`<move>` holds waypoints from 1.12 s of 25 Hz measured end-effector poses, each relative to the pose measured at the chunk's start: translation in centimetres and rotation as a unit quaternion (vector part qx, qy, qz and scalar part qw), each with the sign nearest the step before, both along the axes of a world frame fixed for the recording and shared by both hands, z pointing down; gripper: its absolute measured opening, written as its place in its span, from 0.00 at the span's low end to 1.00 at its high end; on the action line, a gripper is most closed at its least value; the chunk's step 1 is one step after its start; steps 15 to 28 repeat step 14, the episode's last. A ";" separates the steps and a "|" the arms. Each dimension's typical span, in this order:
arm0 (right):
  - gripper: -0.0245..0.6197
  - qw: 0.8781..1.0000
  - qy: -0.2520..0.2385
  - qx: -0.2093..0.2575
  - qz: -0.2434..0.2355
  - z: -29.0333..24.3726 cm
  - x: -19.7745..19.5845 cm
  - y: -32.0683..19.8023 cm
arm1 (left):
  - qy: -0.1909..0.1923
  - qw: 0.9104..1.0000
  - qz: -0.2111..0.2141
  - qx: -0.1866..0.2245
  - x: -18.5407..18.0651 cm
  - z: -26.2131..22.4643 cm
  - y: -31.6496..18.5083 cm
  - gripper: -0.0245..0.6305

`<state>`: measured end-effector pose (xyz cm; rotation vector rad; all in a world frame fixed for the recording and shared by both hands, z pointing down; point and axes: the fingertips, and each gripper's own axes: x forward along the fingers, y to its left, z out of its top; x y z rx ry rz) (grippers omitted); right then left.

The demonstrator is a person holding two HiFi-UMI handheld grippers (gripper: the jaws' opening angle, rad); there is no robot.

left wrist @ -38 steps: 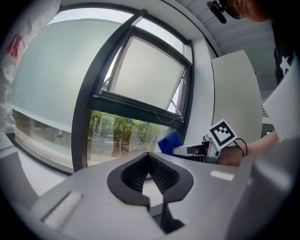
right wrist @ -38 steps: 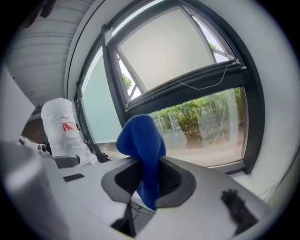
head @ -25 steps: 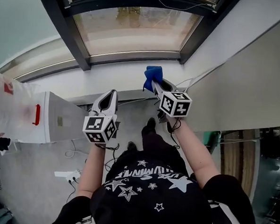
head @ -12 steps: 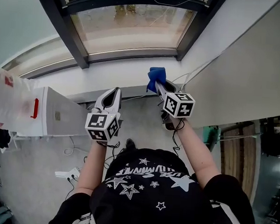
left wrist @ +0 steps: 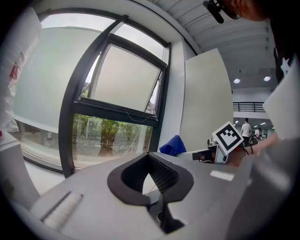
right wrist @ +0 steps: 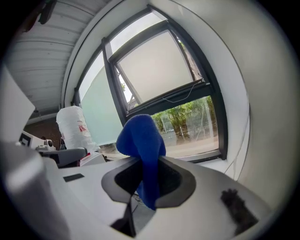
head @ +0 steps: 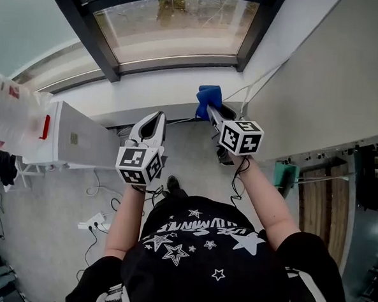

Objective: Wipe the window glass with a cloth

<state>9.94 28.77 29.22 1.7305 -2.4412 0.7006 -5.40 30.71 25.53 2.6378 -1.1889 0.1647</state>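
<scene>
The window glass (head: 171, 31) sits in a dark frame ahead of me, with trees behind it in both gripper views. My right gripper (head: 210, 110) is shut on a blue cloth (head: 209, 97), which bunches above the jaws and hangs down between them (right wrist: 143, 145). It is held over the white sill, short of the glass. My left gripper (head: 153, 123) is level with it on the left, jaws together with nothing in them (left wrist: 150, 161). The left gripper view also catches the cloth (left wrist: 172, 146) off to the right.
A white cabinet (head: 68, 143) and a plastic-wrapped bundle (head: 12, 111) stand at the left. A white sill (head: 161, 91) runs under the window, with a pale wall panel (head: 320, 91) on the right. Cables and a power strip (head: 89, 224) lie on the floor.
Both grippers have drifted slightly right and up in the view, and the window has slid towards the top edge. The cloth stays in the right gripper.
</scene>
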 end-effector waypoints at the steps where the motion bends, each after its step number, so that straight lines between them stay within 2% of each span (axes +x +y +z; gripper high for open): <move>1: 0.15 1.000 -0.003 0.000 -0.003 0.0 0.1 0.6 | -0.001 1.000 -0.003 -0.002 0.2 0.1 0.6 0.05; 14: 0.15 0.999 -0.006 0.009 -0.031 -0.6 2.1 6.6 | -0.010 0.999 -0.029 0.010 2.0 -1.1 6.9 0.05; 28: 0.15 0.999 -0.006 0.009 -0.031 -0.6 2.1 6.6 | -0.010 0.999 -0.029 0.010 2.0 -1.1 6.9 0.05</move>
